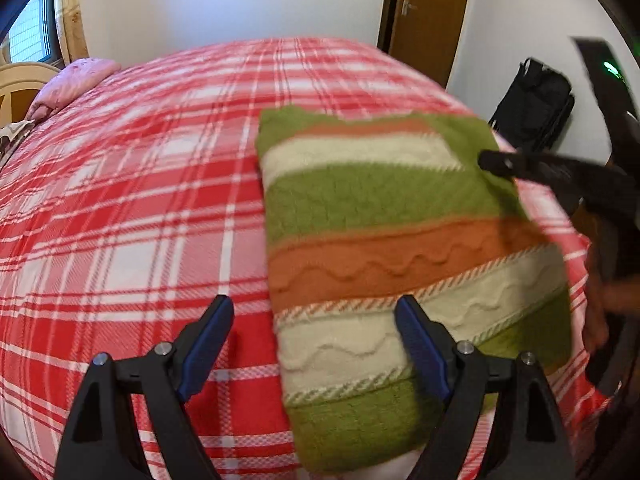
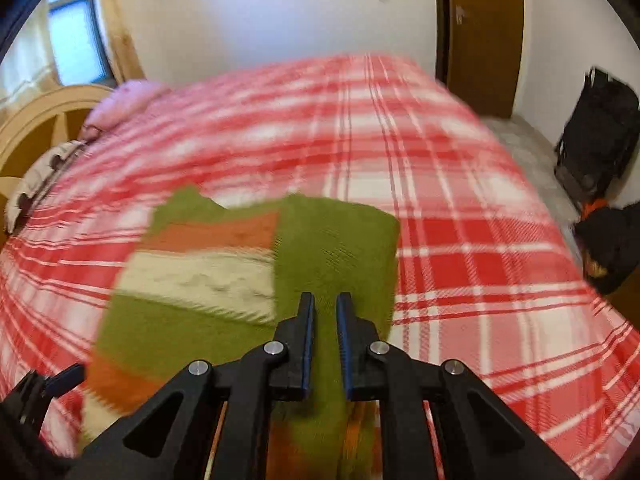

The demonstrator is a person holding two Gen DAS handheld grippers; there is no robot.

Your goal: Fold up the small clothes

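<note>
A knitted sweater [image 1: 380, 208] with green, orange and cream stripes lies folded on the plaid bed. My left gripper [image 1: 314, 312] is open wide above the sweater's near left edge, one finger over the knit and the other over the bedspread. My right gripper [image 2: 325, 304] is shut on a green flap of the sweater [image 2: 192, 280], and the cloth runs up between its jaws. In the left wrist view, the right gripper [image 1: 490, 162] reaches in over the sweater's right edge. The left gripper [image 2: 44, 388] shows at the bottom left of the blurred right wrist view.
The red and white plaid bedspread [image 1: 120, 220] covers the whole bed. A pink pillow [image 1: 72, 80] and a wooden headboard [image 2: 36, 120] are at the far left. A brown door [image 1: 428, 12] and a black bag [image 1: 536, 104] stand to the right on the floor.
</note>
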